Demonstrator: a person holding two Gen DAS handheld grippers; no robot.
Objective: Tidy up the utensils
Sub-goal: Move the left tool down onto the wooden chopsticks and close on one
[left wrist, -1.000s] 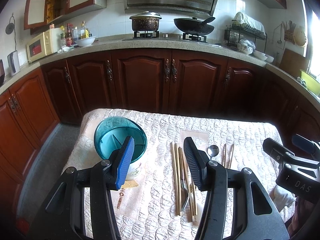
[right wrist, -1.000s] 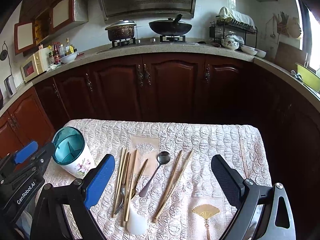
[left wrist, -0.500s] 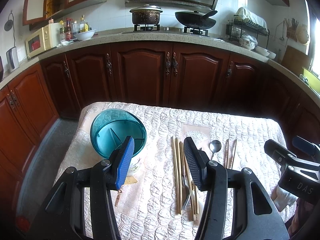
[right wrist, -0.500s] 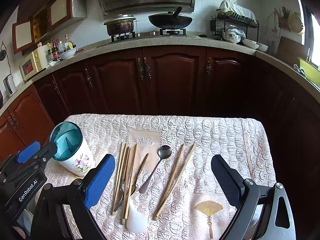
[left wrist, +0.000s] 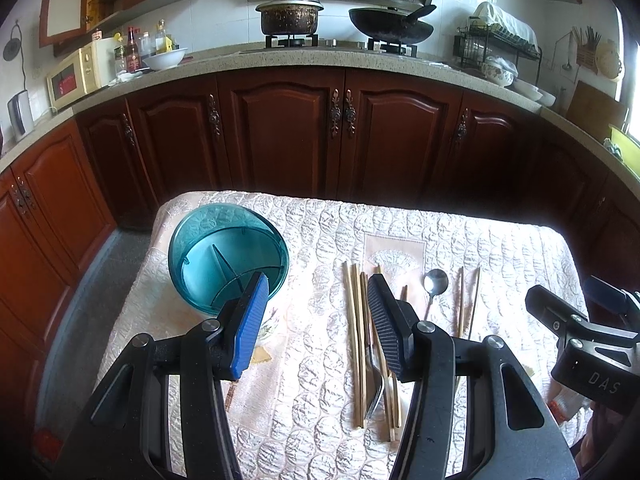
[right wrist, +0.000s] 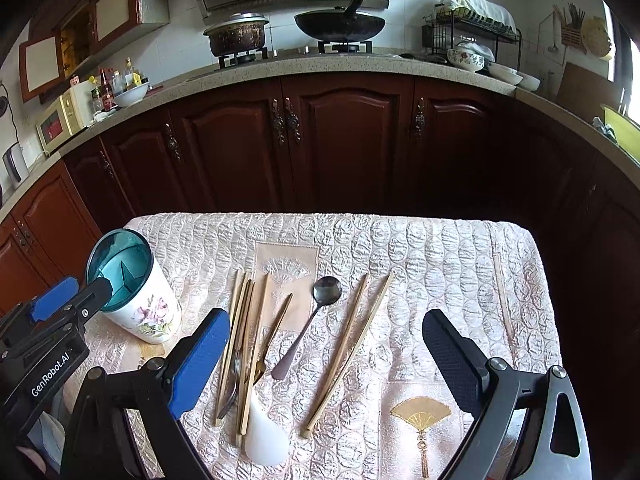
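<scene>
At the far left of the quilted tablecloth [right wrist: 440,256], the utensil holder [right wrist: 138,300] is being seen upright: a white cup with a flower print and a teal insert divided into compartments, which are holding nothing visible. In the left wrist view its teal rim [left wrist: 228,258] is being shown from above, just ahead of the blue finger.

The left gripper [left wrist: 316,300] is being held above the table, pointed forward and slightly down, between the holder and the bundle of chopsticks. Its fingers [left wrist: 250,332] are being kept moderately apart, and nothing is being pinched between them. In the right wrist view this gripper [right wrist: 60,304] is being seen at the left edge, close beside the holder.

Next to the right, a bundle of wooden chopsticks [right wrist: 244,340] is lying lengthwise on the cloth, with a metal fork [left wrist: 376,388] partly covered among them. A white plastic object [right wrist: 266,432] is lying over the near ends of this bundle. Further right a metal spoon [right wrist: 310,324] is lying with its bowl away from the camera, and then a separate pair of chopsticks [right wrist: 348,352] is lying at a slant.

The right gripper [right wrist: 326,340] is being held over these utensils, tilted down toward the table. Its fingers [right wrist: 452,356] are being spread wide, and nothing is being gripped.
</scene>
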